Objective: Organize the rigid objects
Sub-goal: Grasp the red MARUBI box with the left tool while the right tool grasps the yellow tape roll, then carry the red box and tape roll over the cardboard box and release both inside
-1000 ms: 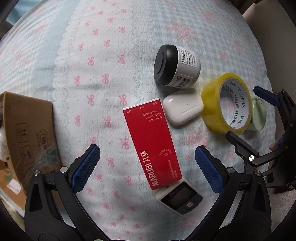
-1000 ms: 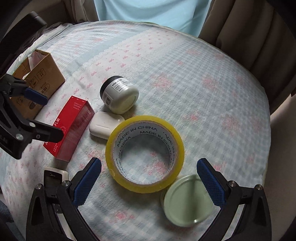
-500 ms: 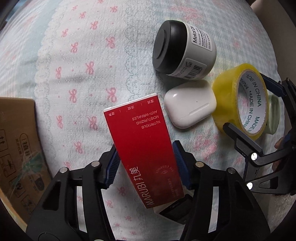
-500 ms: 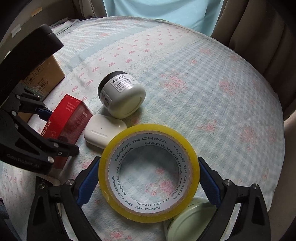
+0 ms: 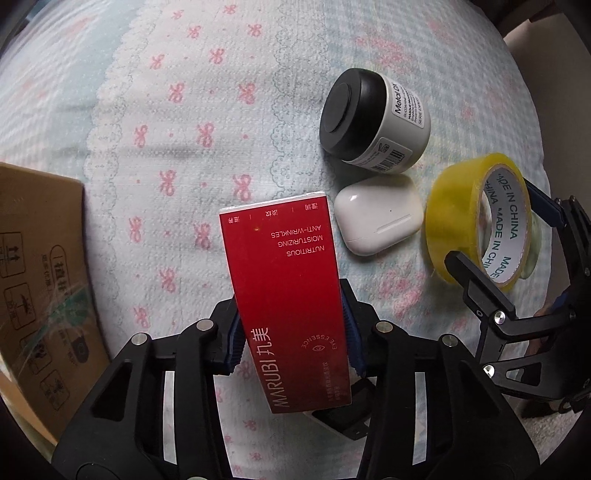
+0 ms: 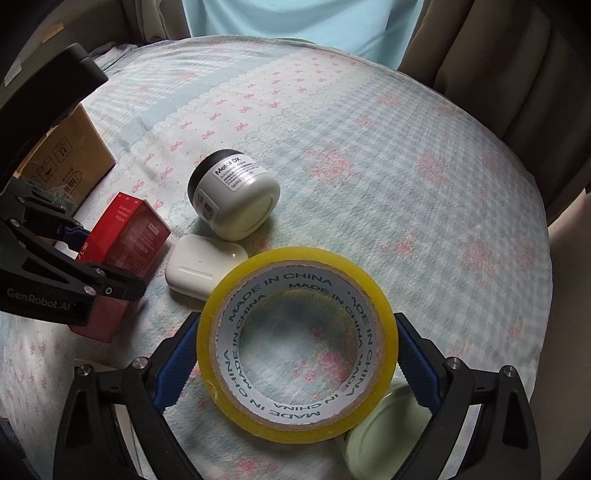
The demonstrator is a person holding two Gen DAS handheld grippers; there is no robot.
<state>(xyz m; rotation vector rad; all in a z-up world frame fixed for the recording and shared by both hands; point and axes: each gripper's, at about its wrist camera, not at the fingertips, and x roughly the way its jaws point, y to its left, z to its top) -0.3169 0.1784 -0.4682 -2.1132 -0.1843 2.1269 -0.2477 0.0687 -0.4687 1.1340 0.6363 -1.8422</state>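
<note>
Your left gripper (image 5: 291, 338) has its fingers closed tight on the red box (image 5: 286, 295). Your right gripper (image 6: 297, 360) pinches the yellow tape roll (image 6: 297, 373) between its fingers, the white earbud case (image 6: 201, 267) just beyond the left fingertip.

Bow-patterned bedspread (image 5: 207, 92), beige curtains (image 6: 517, 55), pale blue fabric (image 6: 295, 18)

left gripper (image 5: 291, 332) now clamping red box (image 5: 286, 295), right gripper (image 6: 297, 354) now clamping tape roll (image 6: 297, 417)

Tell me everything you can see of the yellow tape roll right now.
The yellow tape roll is translucent yellow tape wound on a white core printed MADE IN CHINA. The right gripper is shut on it, one blue pad on each outer side. Through its open centre the bedspread shows. It overlaps a pale green lid and sits beside the white earbud case; contact unclear.
</note>
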